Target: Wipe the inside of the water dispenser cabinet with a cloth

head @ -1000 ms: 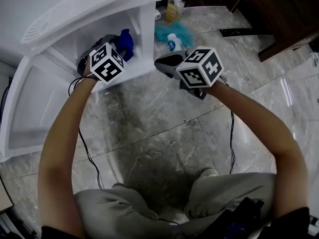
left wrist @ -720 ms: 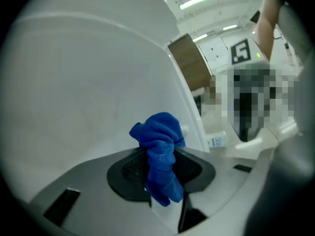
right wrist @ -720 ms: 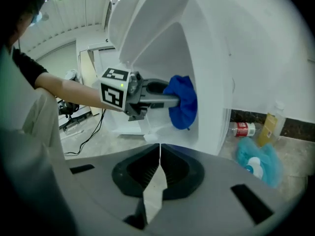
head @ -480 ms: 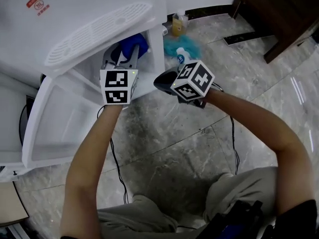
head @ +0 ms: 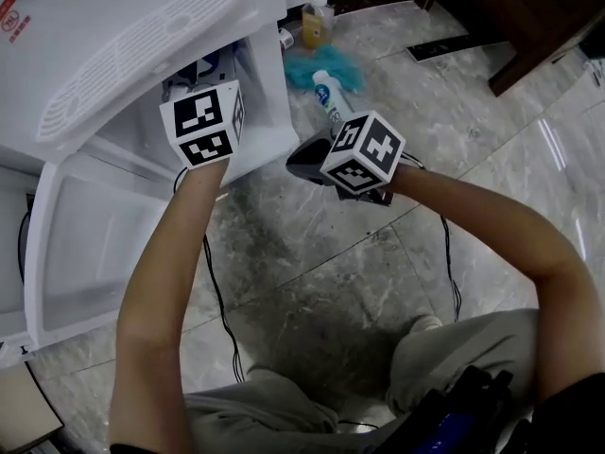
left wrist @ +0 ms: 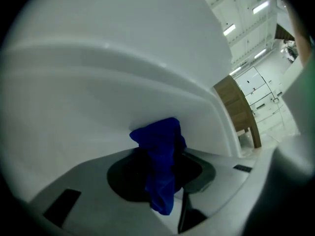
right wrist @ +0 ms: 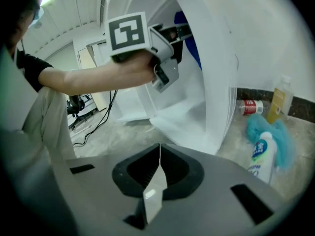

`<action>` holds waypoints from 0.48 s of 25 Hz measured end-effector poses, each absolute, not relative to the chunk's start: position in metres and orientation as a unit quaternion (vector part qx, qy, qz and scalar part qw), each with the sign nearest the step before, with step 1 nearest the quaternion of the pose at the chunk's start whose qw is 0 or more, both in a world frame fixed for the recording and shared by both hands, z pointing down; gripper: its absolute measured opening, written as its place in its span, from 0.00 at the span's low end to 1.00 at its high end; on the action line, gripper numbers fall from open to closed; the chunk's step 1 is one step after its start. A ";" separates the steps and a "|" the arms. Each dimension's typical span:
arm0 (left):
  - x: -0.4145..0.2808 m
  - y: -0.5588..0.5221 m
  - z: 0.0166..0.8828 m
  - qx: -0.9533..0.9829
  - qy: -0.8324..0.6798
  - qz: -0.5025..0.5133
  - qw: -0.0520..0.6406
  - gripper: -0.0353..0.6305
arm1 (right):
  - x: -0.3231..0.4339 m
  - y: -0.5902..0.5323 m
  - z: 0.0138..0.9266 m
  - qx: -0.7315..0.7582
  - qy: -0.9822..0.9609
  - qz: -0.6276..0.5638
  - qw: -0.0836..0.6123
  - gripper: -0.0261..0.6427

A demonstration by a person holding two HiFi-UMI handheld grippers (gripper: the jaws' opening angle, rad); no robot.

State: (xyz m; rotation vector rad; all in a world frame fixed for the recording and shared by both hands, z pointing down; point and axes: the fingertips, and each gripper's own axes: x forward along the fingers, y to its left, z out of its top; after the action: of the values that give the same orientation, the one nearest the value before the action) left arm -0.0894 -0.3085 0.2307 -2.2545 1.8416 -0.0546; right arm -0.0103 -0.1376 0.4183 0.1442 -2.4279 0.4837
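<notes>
Person crouched on a grey marble floor (head: 312,282) in front of a white water dispenser, and the bottom cabinet (head: 265,112) is open in the upper left of the head view. Its door (head: 85,244) is swung out toward the lower left.

The left gripper (right wrist: 181,32) is reaching into the cabinet opening, roughly level. Its fingers are clamped on a blue cloth (left wrist: 160,166). In the left gripper view the cloth sits dead centre in the frame. It's bunched up between the fingers, with one end hanging down and the other looking like it's right up against the white inner wall. From the right gripper view you can see the same cloth dangling just inside the opening, upper middle of the frame.

The right gripper (right wrist: 158,161) is outside the cabinet, centre of the head view, tilted down toward the floor. Its fingers are clenched tight together with nothing in them.

Other stuff lies on the floor right of the cabinet, at the top middle of the head view. There's a white spray bottle (head: 329,93) lying on a teal rag (head: 312,64), a yellowish bottle (head: 310,28) by the wall, and a small can (right wrist: 251,107) on its side.
</notes>
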 end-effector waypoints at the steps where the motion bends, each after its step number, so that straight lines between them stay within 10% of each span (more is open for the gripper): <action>1: -0.092 -0.315 0.230 -0.766 0.634 -0.008 0.109 0.24 | -0.005 -0.134 0.424 0.050 -0.923 0.191 0.331 0.04; 12: -0.119 -0.358 0.224 -0.723 0.682 0.030 0.110 0.23 | 0.029 -0.121 0.447 0.040 -0.911 0.223 0.346 0.04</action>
State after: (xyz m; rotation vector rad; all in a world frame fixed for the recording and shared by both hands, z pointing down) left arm -0.1186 -0.3576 0.2241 -2.1239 2.0030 0.0871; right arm 0.0286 -0.1214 0.4474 0.1029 -2.3637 0.5778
